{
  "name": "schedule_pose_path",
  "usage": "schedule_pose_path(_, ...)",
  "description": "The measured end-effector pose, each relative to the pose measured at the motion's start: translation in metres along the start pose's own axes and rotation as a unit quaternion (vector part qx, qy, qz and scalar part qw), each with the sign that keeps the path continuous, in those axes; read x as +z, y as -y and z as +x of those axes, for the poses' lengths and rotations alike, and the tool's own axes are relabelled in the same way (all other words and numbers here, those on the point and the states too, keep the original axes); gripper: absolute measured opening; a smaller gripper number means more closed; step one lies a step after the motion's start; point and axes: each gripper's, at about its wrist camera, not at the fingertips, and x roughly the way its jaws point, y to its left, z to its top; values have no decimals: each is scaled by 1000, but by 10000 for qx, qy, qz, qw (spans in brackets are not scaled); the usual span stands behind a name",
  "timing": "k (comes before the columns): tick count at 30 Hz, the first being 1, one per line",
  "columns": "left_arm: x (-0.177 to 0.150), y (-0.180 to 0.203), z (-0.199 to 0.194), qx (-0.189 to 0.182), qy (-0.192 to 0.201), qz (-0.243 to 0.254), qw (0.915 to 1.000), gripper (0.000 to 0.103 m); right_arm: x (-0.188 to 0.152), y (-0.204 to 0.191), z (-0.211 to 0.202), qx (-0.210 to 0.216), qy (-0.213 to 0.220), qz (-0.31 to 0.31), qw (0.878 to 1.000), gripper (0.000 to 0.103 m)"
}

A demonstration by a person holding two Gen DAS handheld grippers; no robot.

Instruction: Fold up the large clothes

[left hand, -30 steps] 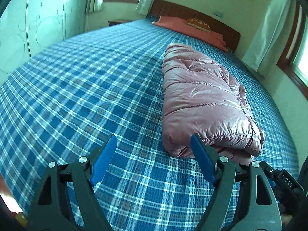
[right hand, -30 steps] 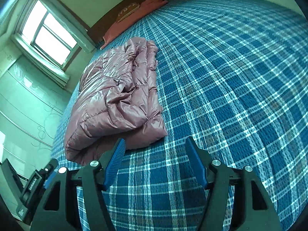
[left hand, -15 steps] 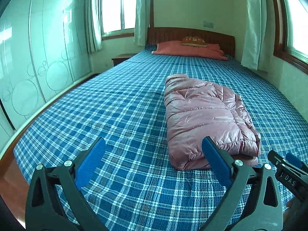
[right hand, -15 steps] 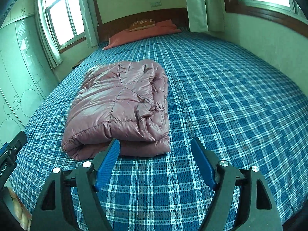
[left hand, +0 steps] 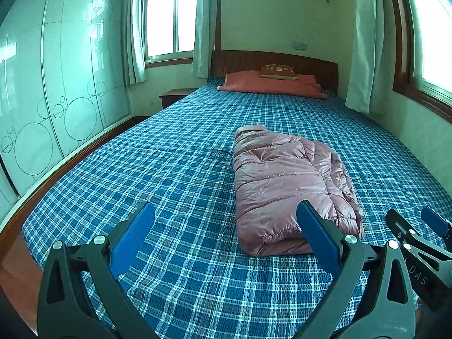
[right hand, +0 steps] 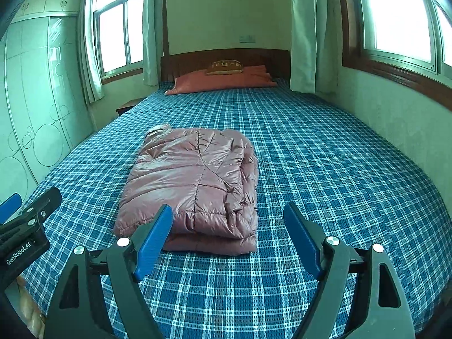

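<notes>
The pink jacket lies folded on the blue plaid bed, toward its foot end, well short of the orange pillow. The left gripper and right gripper both hang spread wide, holding nothing, nearer than the jacket.

Large bed with blue plaid cover fills the room, dark wooden headboard against the pale far wall. Salmon pillow at the head, small brown cushion on top. Glossy pale-green wardrobe left, wooden nightstand beside it. Bright curtained windows left and right.
</notes>
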Motion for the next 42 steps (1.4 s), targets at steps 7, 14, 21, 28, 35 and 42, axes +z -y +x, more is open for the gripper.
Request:
schedule_pose_path(7,-1,-1,-2,1,14,-32,10000,100,0,-3,-1,46,16,-20,10000,79)
schedule_pose_path(14,-4,0,-1,-43,-24,-38,10000,100,-1,-6,0,78,4,-35,10000,79)
schedule_pose_path(21,-4,1,-1,-67,-39,-42,10000,100,-2,-9,1,94,9,-34,9999,79)
schedule_pose_path(28,-4,4,-3,-87,-24,-21,10000,100,-2,-9,-1,110,43,-33,9999,79)
schedule_pose_path(35,-4,5,-2,-99,-56,-19,9999,100,-1,-8,-1,108,42,-42,9999,79)
schedule_pose_path(42,-5,6,-2,-110,-67,-26,9999,100,-1,-8,0,108,50,-47,9999,79)
